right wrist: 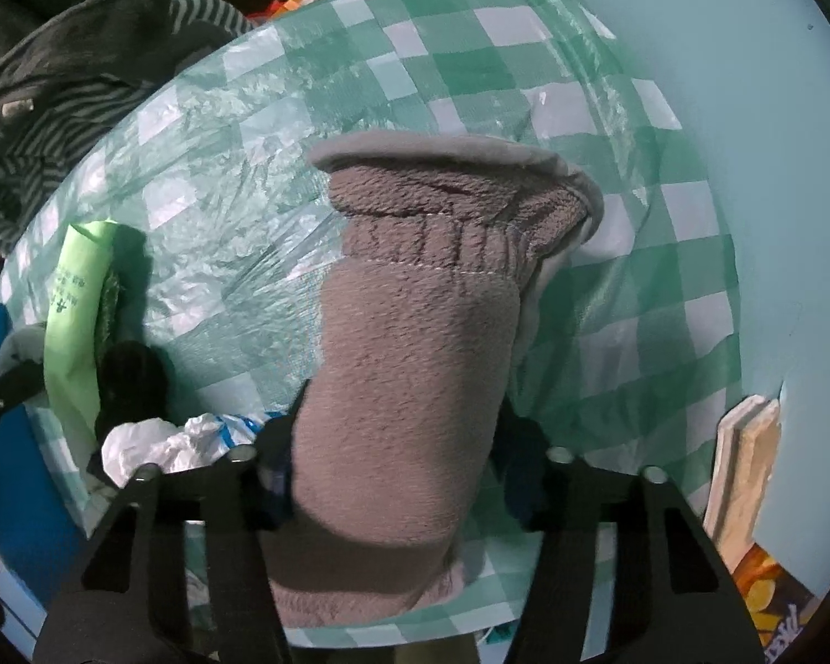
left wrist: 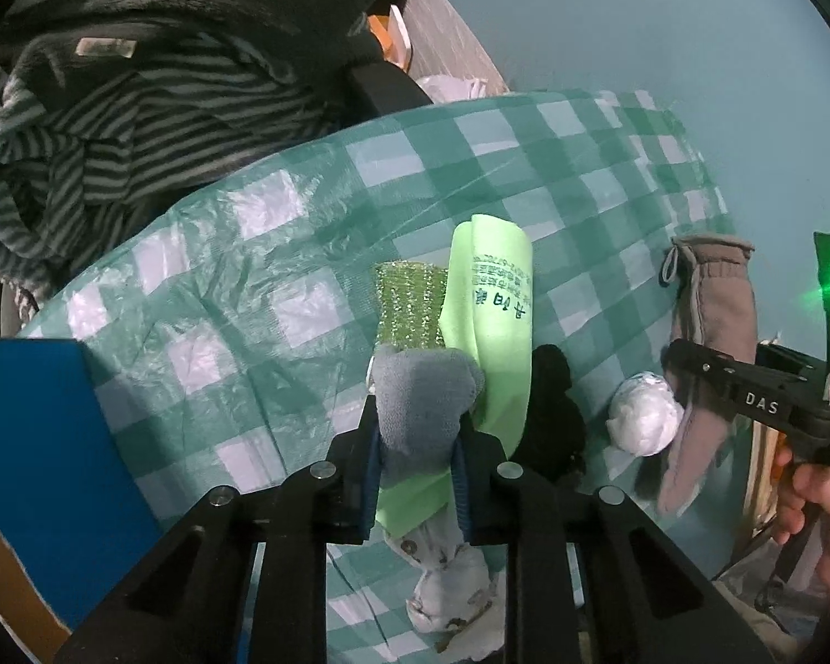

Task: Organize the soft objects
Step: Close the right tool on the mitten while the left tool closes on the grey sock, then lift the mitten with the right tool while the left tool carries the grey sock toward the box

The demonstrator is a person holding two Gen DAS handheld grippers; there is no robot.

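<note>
Fleece, taupe-grey, one mitten (right wrist: 409, 365): we list it first, lying cuff-away on the green-and-white checked plastic sheet (right wrist: 238, 127) that covers the work surface, presumably laid down as a sorting ground. Our right gripper (right wrist: 398, 476) points down over it, jaws straddling the body of the mitten with both dark fingers hard against its sides; we judge the pads to be pressing on the fleece, a grip taken across the narrow width so the soft pile bunches and does not slip. Knit, blue-grey, one sock or small glove (left wrist: 420, 404): clamped between the blue pads of our left gripper (left wrist: 418, 476), jaws nearly together on it, the fabric bulging above the fingers. Beneath and beyond it, toward twelve o'clock in the left view, lie a lime-green cloth (left wrist: 495, 310) with printed lettering and a sparkly green scrubber (left wrist: 409, 304), touching each other. At two o'clock of the sock sits a black soft item (left wrist: 553, 415); at three o'clock, a crumpled white bundle (left wrist: 644, 415), just beside the mitten. A pale patterned cloth (left wrist: 454, 570) lies at six o'clock, under the left fingers. Striped grey garments (left wrist: 110, 138) are heaped off the sheet at ten o'clock, apparently unsorted stock. A blue box (left wrist: 33, 442) stands at eight o'clock, a plausible destination, though we cannot tell. Both grips look set for lifting; nothing appears raised yet.
</note>
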